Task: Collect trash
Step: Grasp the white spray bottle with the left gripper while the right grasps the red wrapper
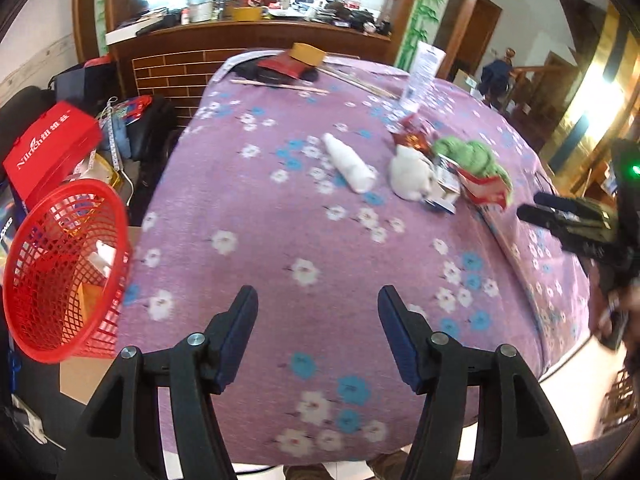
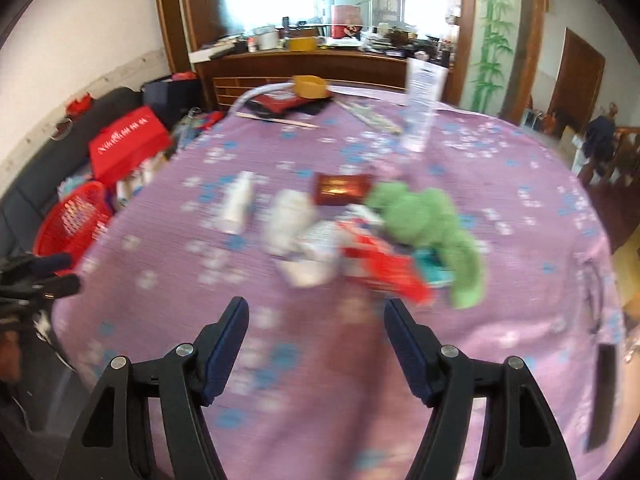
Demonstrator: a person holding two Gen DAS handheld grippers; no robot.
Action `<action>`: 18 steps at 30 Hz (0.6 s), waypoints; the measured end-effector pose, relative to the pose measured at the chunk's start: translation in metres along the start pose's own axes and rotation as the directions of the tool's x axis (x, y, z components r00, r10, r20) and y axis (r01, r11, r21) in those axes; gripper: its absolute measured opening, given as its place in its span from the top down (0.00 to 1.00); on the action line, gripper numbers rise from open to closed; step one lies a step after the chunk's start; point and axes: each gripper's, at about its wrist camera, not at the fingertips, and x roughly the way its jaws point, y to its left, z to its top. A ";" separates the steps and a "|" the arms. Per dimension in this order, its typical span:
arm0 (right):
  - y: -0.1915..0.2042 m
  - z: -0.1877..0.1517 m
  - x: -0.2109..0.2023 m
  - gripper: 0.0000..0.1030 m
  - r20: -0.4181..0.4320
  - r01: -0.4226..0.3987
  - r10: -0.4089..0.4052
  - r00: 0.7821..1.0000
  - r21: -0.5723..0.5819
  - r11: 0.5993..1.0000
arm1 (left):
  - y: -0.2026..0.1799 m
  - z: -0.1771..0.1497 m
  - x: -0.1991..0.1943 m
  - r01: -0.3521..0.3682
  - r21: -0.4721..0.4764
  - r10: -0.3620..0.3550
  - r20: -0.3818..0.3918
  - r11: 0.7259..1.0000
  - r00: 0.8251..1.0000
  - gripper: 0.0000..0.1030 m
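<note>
Trash lies in a heap on the purple flowered tablecloth (image 1: 280,248): a rolled white tissue (image 1: 350,163), a crumpled white tissue (image 1: 410,174), a green cloth (image 1: 474,156), a red wrapper (image 1: 482,190) and a dark red packet (image 1: 412,134). The same heap shows blurred in the right wrist view, with the green cloth (image 2: 424,216) and red wrapper (image 2: 384,268). A red mesh basket (image 1: 64,272) hangs off the table's left edge. My left gripper (image 1: 318,300) is open over bare cloth. My right gripper (image 2: 316,312) is open just short of the heap.
A clear plastic bottle (image 1: 420,76), a yellow box (image 1: 306,54), a red pouch and thin sticks lie at the table's far side. A red carton (image 1: 52,148) and bags crowd the floor at left. A wooden counter (image 1: 248,36) stands behind.
</note>
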 end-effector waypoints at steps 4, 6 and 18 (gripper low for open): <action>-0.022 0.002 0.017 0.28 -0.029 0.009 -0.013 0.999 -0.128 0.992 | -0.019 -0.003 0.000 -0.014 0.013 0.014 -0.015 1.000 1.000 0.40; -0.023 0.008 0.034 0.28 -0.049 0.005 -0.015 0.999 -0.198 0.980 | -0.026 -0.003 -0.001 -0.026 0.015 0.026 -0.023 1.000 0.999 0.39; -0.024 0.006 0.047 0.84 -0.098 -0.097 0.079 0.992 -0.185 0.978 | -0.049 0.026 0.008 -0.075 0.007 0.075 -0.022 0.997 0.997 0.35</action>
